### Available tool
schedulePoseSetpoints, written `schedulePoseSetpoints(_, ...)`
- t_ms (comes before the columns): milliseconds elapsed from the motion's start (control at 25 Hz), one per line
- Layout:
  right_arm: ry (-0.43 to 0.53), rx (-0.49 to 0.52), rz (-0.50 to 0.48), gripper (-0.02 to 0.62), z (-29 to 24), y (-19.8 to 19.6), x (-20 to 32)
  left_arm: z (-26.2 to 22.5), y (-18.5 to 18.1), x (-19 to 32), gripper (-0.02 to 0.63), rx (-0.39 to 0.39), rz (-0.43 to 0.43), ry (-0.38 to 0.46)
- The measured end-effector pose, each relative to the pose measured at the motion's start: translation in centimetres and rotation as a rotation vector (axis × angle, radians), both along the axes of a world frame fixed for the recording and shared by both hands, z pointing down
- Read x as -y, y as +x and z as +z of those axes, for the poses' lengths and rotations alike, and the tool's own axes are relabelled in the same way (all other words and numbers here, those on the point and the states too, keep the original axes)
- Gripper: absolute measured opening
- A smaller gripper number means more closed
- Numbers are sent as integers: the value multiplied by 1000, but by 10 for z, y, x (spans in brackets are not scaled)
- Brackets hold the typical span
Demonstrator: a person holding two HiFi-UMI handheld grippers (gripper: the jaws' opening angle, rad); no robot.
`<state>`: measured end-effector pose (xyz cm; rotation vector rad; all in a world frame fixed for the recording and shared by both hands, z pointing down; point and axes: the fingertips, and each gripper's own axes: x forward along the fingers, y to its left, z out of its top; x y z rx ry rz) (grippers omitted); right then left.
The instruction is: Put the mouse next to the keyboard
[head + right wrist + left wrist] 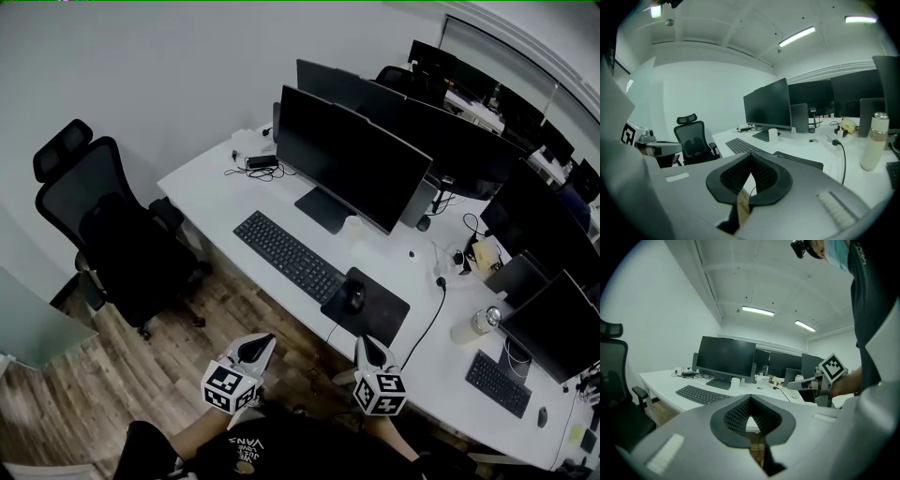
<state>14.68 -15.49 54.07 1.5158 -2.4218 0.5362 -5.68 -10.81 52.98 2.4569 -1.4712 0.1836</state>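
Left tongs (261, 342) and right tongs (368, 343) hang closed and empty off the desk's (214, 187) front edge, where the mouse (354, 298) sits on a pad (384, 315) just past the keyboard (286, 255); reaching in unopened could knock it over that edge.

Desk (216, 187): white, smooth, semi-matt. Floor (56, 394): brown wood planks, grainy. Keyboard (288, 255): black matt plastic. Mouse (354, 297): black, slight sheen. Mouse pad (384, 314): dark, matt, cloth-like. Chair (112, 234), far left: black mesh back. Bottle (476, 324), right: pale, metal-looking cap.
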Motion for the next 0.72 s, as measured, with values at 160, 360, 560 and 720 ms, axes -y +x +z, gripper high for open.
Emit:
schedulePoseSetpoints(160, 0, 2, -29, 3, 3, -2, -6, 2, 1, -12, 2, 9, -19, -6)
schedulePoseSetpoints(360, 25, -2, -60, 3, 0, -4, -11, 2, -3, -22, 2, 14, -71, 7)
schedulePoseSetpoints(560, 50, 10, -81, 3, 1, -4, -14, 7, -6, -32, 2, 5, -136, 14)
schedulePoseSetpoints(720, 61, 9, -111, 3, 6, -2, -19, 13, 0, -37, 2, 10, -153, 21)
